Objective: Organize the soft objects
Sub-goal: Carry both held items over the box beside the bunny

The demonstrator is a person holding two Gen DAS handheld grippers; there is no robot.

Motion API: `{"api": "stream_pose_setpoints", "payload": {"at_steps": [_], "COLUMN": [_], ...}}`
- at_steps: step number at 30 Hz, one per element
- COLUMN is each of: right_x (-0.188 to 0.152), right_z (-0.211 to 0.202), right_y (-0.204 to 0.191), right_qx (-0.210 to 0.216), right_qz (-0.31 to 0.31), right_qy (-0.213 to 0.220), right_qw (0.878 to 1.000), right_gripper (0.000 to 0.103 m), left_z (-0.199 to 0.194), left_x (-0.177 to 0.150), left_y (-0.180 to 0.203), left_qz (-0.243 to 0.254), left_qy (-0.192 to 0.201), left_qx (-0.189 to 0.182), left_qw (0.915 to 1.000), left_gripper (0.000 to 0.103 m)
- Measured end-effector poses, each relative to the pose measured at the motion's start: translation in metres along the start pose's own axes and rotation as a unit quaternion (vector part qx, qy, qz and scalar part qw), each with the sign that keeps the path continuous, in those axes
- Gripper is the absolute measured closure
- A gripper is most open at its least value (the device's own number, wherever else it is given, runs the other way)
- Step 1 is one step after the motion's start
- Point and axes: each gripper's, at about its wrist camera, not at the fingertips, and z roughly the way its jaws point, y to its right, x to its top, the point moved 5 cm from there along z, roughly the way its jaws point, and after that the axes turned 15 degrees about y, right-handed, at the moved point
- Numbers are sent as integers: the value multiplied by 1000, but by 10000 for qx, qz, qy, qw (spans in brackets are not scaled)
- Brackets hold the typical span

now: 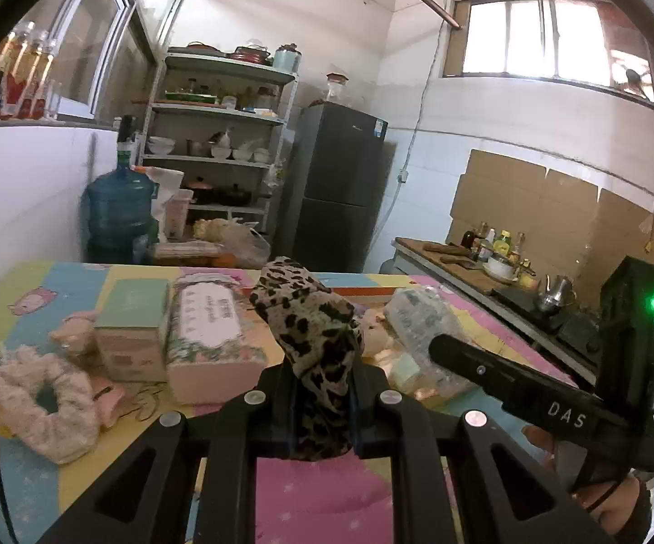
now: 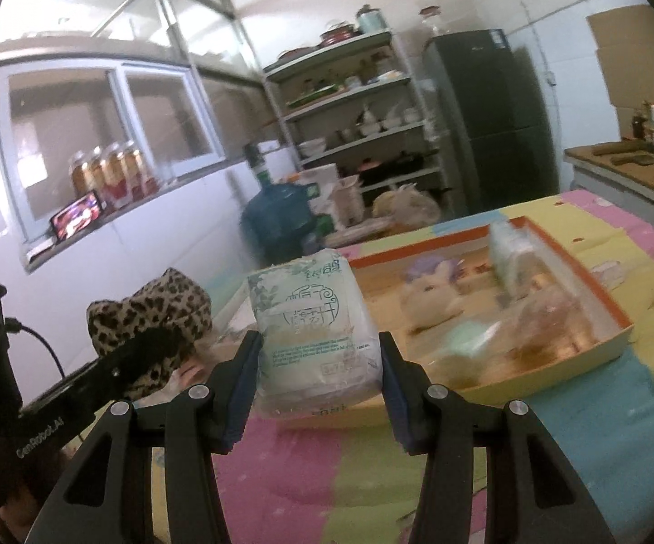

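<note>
Two things held: the leopard-print cloth and the tissue pack, one in each gripper, both raised off the table.
Left gripper: clenched tight on the leopard-print cloth, which bunches between the pads and stands up toward 12 o'clock in the left wrist view.
Right gripper: jaws part-way apart, pads pressed on both flanks of the tissue pack, so grasping it; the wrapper bulges slightly at the bottom.
Where the pack sits: dead centre of the right wrist view, with the shallow tray beyond it from 12 round to 3 o'clock.
Where the cloth sits: at 9 o'clock of the pack in that same view, beside the other tool's black body.
Step in hand, as I judge it: carrying both soft items toward the tray to lay them in.
Doing it well: keep the squeeze steady, bring each item over a bare patch of tray floor, lower before letting go, and keep the two tools from knocking, since they ride close together.
Tray contents: a plush toy near the middle, a clear plastic bag at its 3 o'clock, something pale green at the front; blur hides the rest.
Left on the table: a fluffy scrunchie at 8 o'clock of the cloth, a green-topped box and a long tissue box at 9 o'clock.
</note>
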Motion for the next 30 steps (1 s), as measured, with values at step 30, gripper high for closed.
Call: {"api": "stream_pose_setpoints", "payload": {"at_steps": [30], "right_x": [41], "right_z": [72], "right_y": [89], "right_qx": [-595], "right_qz": [-81], "right_qy": [-152], "right_qw": [9981], "right_gripper": [52], "left_z": [146], "left_x": [-27], "left_y": [16], "left_qz": [-506], "left_qy": [-1011], "left_qx": [117], "left_qw": [9935], "left_gripper": [86]}}
